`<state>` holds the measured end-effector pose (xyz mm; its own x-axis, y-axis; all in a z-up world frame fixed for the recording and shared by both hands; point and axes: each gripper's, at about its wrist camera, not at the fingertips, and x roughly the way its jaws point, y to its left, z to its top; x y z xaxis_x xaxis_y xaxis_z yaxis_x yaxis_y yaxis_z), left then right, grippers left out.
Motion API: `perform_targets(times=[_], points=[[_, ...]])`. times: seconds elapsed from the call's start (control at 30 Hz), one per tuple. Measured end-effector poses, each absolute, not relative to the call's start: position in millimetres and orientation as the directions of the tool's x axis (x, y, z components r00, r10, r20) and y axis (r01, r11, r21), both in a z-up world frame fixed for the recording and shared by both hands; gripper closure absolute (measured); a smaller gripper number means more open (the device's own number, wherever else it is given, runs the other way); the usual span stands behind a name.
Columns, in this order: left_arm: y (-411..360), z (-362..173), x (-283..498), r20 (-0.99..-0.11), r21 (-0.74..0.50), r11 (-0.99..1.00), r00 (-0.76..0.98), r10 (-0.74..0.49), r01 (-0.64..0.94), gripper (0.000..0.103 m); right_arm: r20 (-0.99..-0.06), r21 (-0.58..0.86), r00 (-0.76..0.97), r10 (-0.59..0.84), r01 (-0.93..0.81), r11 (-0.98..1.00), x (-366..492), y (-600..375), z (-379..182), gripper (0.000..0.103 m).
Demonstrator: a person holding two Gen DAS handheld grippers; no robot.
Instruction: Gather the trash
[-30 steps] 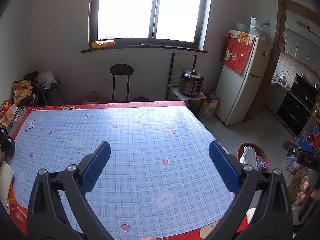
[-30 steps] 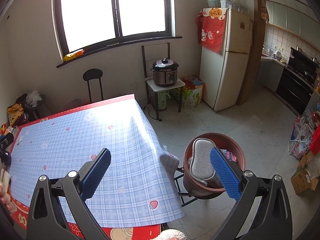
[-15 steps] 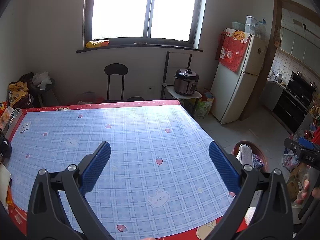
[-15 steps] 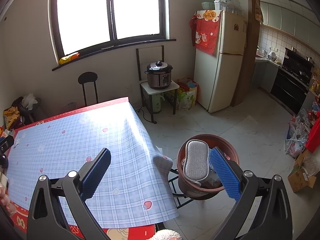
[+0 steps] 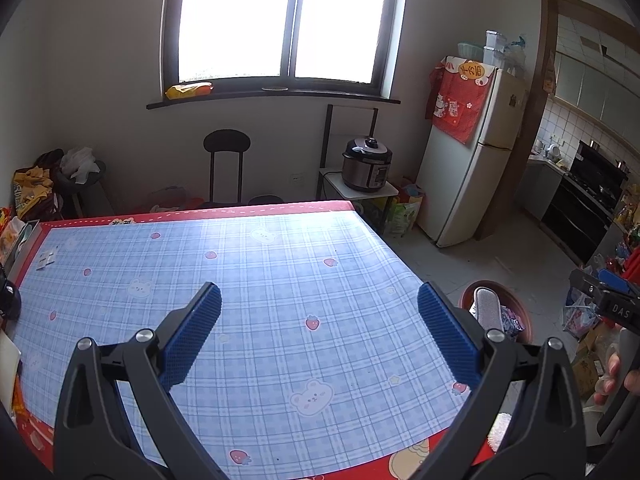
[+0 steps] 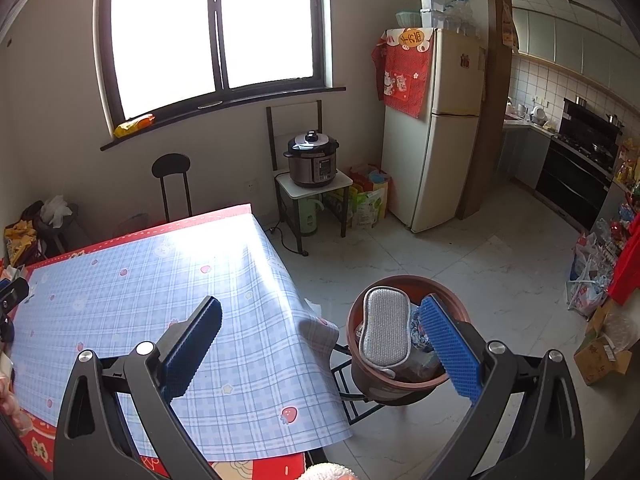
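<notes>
A round brown trash bin (image 6: 404,384) stands on the floor off the table's right side, with a grey scrubbing pad (image 6: 384,328) leaning inside it on crumpled wrappers. The same bin (image 5: 520,320) shows in the left wrist view past the table's edge. My right gripper (image 6: 320,344) is open and holds nothing, high over the table's right edge and the bin. Over the blue checked tablecloth (image 5: 248,280), my left gripper (image 5: 320,332) hangs open and holds nothing. A small white scrap (image 5: 46,260) lies at the cloth's far left.
A black chair (image 5: 226,168) stands behind the table under the window. A rice cooker (image 6: 312,160) sits on a small stand beside the fridge (image 6: 432,128). Snack packets and boxes (image 5: 16,232) crowd the table's left edge. Bags and cardboard boxes (image 6: 600,320) line the floor at right.
Both grippers have risen and drawn back, so the table and the bin look smaller and lower. Both stayed open.
</notes>
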<state>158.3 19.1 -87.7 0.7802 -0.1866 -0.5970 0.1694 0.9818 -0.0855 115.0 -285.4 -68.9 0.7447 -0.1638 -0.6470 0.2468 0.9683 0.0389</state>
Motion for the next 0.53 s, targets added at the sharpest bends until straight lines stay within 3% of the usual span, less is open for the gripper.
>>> perform_targets(times=[0.53], points=[[19.2, -87.0, 159.3, -0.609, -0.087, 0.985, 0.775, -0.171, 0.148, 0.006, -0.643, 0.036, 0.747, -0.168, 0.249, 0.968, 113.7, -285.1, -65.2, 0.005]])
